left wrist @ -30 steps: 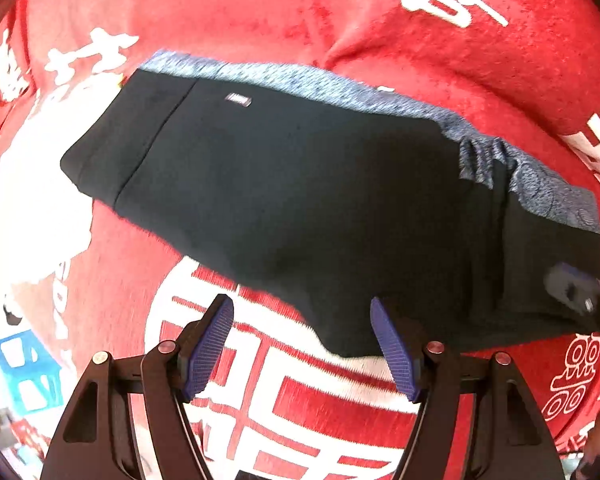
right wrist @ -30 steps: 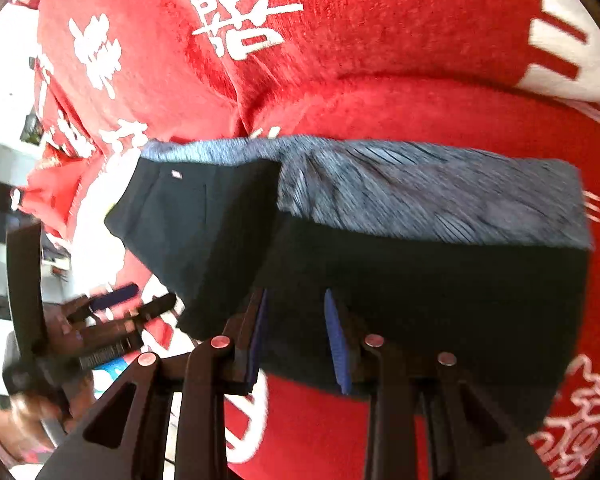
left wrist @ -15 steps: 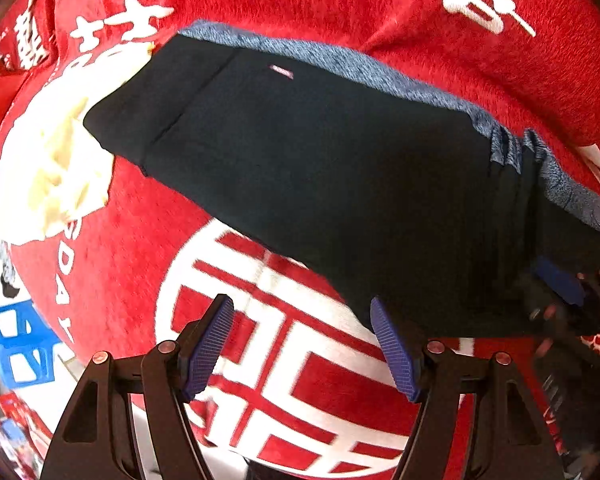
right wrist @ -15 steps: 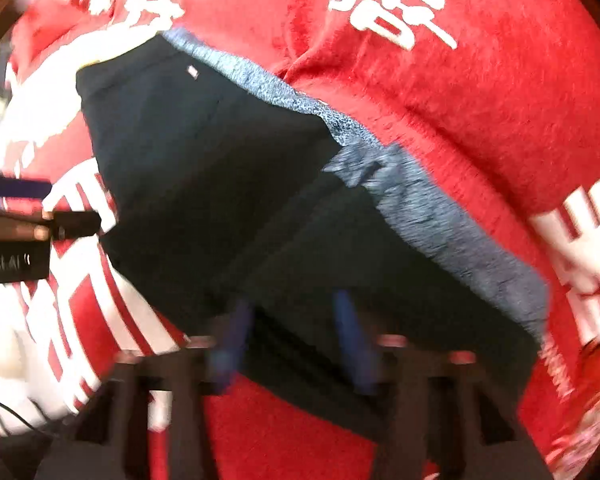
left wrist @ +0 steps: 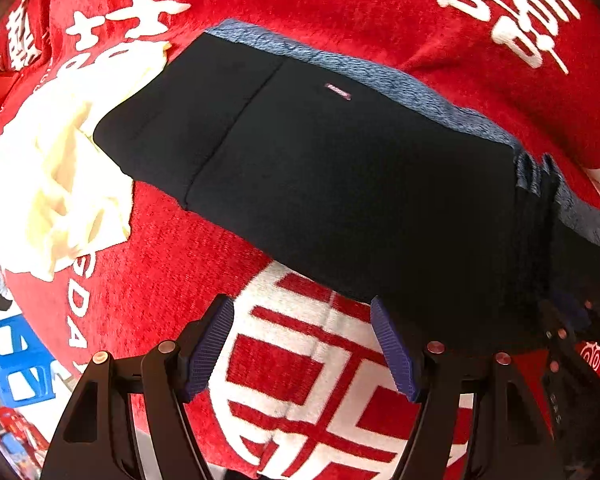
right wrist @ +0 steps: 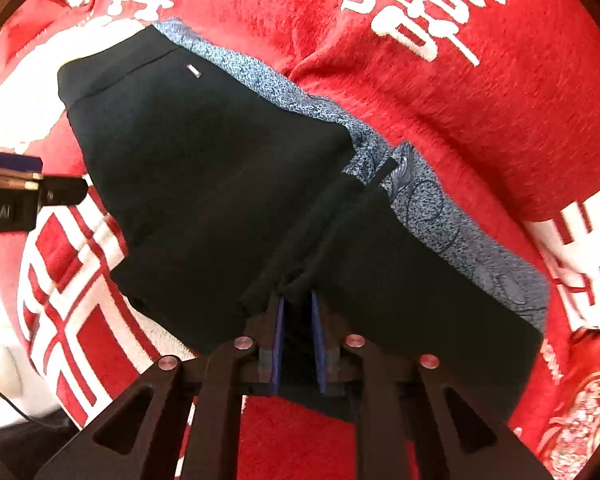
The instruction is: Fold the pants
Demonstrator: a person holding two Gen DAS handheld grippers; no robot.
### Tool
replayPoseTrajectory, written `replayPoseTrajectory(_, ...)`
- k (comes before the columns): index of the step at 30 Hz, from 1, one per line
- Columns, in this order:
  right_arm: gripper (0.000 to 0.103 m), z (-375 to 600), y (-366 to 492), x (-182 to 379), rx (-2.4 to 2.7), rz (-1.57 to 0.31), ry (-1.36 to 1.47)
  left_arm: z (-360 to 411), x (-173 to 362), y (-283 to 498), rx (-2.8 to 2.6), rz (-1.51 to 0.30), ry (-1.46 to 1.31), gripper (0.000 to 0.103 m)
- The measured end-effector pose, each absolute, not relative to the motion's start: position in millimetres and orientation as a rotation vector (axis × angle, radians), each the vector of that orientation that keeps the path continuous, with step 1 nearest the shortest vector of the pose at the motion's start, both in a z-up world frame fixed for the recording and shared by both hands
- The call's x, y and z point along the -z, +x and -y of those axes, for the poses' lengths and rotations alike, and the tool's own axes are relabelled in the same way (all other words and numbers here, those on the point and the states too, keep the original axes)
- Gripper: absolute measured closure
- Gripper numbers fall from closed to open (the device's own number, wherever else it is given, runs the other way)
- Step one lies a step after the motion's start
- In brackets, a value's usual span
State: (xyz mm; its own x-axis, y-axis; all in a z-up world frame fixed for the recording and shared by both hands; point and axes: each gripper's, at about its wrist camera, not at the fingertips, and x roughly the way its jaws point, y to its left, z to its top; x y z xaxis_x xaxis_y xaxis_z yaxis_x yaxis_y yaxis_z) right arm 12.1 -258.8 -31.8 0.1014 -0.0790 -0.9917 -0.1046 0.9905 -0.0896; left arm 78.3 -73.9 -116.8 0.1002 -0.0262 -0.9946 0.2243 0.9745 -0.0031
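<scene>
Where the left wrist view looks down, the black pants with a blue-grey speckled side panel are seen laid flat across a red plush blanket printed with white characters. The left claw is held released, jaws wide apart, just off the near edge of the fabric over a white-and-red emblem. A crumpled cream cloth is noted beside the left end of the pants. The right claw is glimpsed at the right edge, against the dark fabric.

From the right wrist view, the right claw is clenched on a gathered fold at the pants' near edge, the fabric bunched into creases there. The left claw is seen at the left margin, apart from the fabric.
</scene>
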Motion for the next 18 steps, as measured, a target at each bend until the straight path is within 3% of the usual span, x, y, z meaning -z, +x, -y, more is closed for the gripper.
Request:
replayPoseTrajectory(2, 0.076, 256.9, 11.0, 23.1, -0.039, -1.47, -0.136, 68.1, 116.5, 82.2, 0.185, -1.459, 0.154, 0.032)
replayPoseTrajectory(8, 0.076, 296.8, 20.0, -14.7, 0.08, -1.383, 0.102, 46.6, 118.4, 95.3, 0.155, -1.461, 0.105, 0.031)
replayPoseTrajectory(12, 0.076, 305.9, 27.6, 17.8, 0.09, -1.474, 0.19, 37.3, 121.1, 100.1, 0.139, -1.468, 0.08, 0.031)
replayPoseTrajectory(18, 0.063, 286.2, 19.2, 31.9, 0.098, -1.519, 0.135, 31.4, 126.3, 105.7, 0.136, -1.474, 0.081, 0.031)
